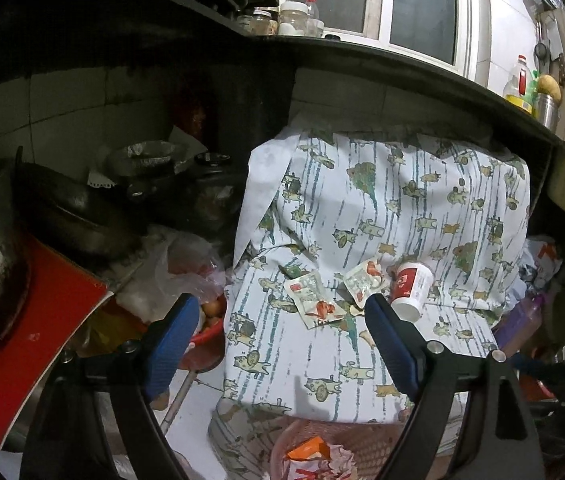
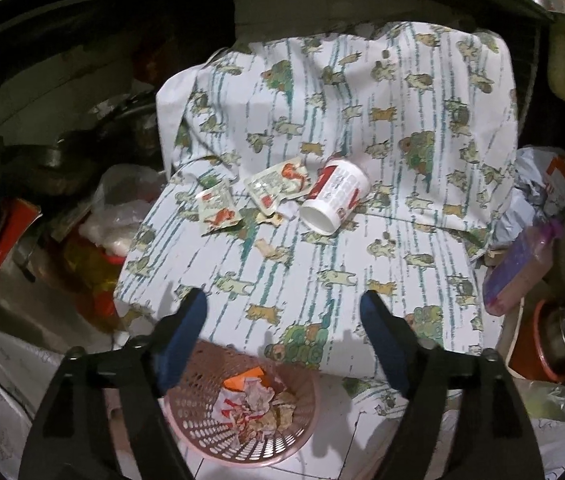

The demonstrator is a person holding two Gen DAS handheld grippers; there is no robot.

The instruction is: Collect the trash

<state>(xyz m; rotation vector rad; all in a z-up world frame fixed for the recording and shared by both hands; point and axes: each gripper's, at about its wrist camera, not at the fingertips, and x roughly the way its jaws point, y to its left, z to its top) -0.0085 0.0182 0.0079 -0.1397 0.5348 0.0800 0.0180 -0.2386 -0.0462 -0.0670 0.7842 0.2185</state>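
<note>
While both grippers, left gripper (image 1: 282, 320) and right gripper (image 2: 282, 312), gape empty, the cup (image 2: 334, 198) lies ahead.

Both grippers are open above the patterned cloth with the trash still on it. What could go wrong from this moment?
1. The paper cup lies on its side on the patterned cloth; a nudge may roll it off.
2. The two sauce packets lie flat, torn open and close together; the fingers may pinch cloth or smear sauce.
3. The pink basket sits low in front of the cloth's edge; a drop released early could miss it.
</note>
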